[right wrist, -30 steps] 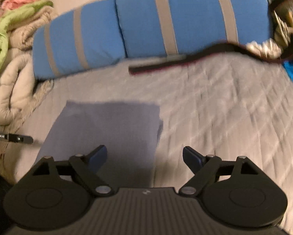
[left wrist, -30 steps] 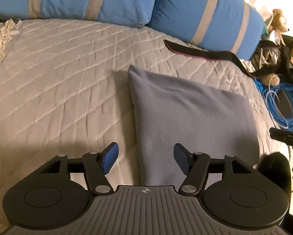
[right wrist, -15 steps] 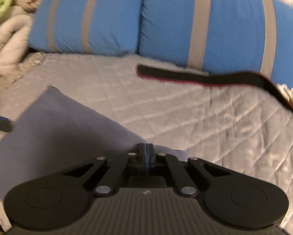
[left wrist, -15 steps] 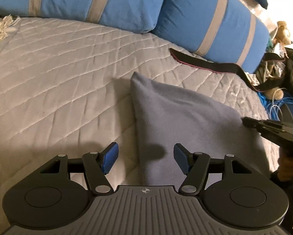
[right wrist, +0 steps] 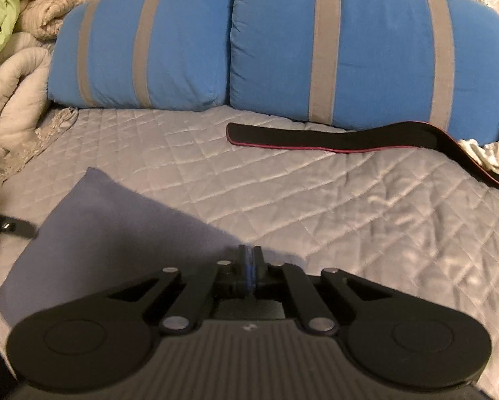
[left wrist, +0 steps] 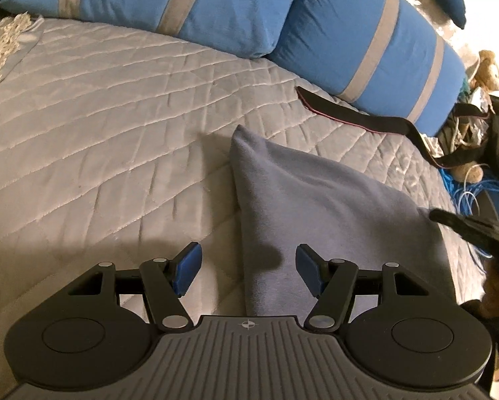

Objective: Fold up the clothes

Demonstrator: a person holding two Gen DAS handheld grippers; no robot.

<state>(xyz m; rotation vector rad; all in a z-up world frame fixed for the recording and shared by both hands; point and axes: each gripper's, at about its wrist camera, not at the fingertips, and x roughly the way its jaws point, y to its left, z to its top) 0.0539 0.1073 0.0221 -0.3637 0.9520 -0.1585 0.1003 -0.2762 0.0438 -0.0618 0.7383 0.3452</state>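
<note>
Pinching the near right corner of the grey-blue cloth, the right tool has its jaws shut tight, the fabric edge seemingly caught between them. The left tool hangs open over the cloth's near left edge, blue pads astride it and gripping nothing. The cloth lies flat on the quilted bed, already folded into a neat rectangle, its far corner pointing toward the blue pillows. A black strap rests farther off. The fabric looks soft, light and limp, so it will likely sag when lifted; both near corners seem the best holds.
</note>
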